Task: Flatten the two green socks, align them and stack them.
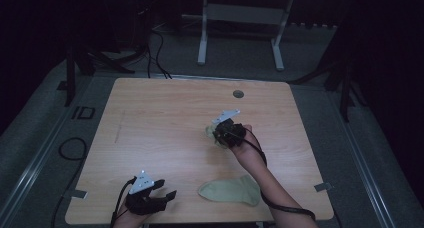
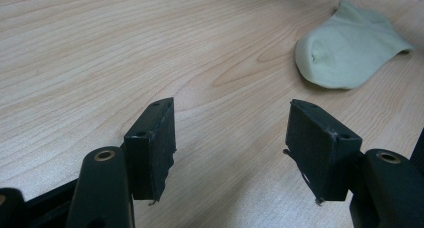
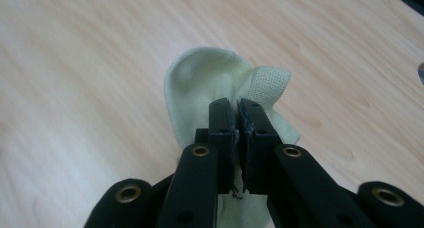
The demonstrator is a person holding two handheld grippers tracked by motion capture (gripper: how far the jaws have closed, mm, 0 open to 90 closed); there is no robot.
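Left tool (image 1: 167,194) resting at the surface's (image 1: 150,123) near left corner, jaws apart, nothing between them. Second sock (image 1: 231,190) lying flat near the front edge, just right of it, untouched so far. Right tool (image 3: 236,119) lifted over the middle, jaws pinched together on the first sock (image 3: 210,83), which hangs bunched from them. Judged early: one sock picked up, pairing or folding yet to come.
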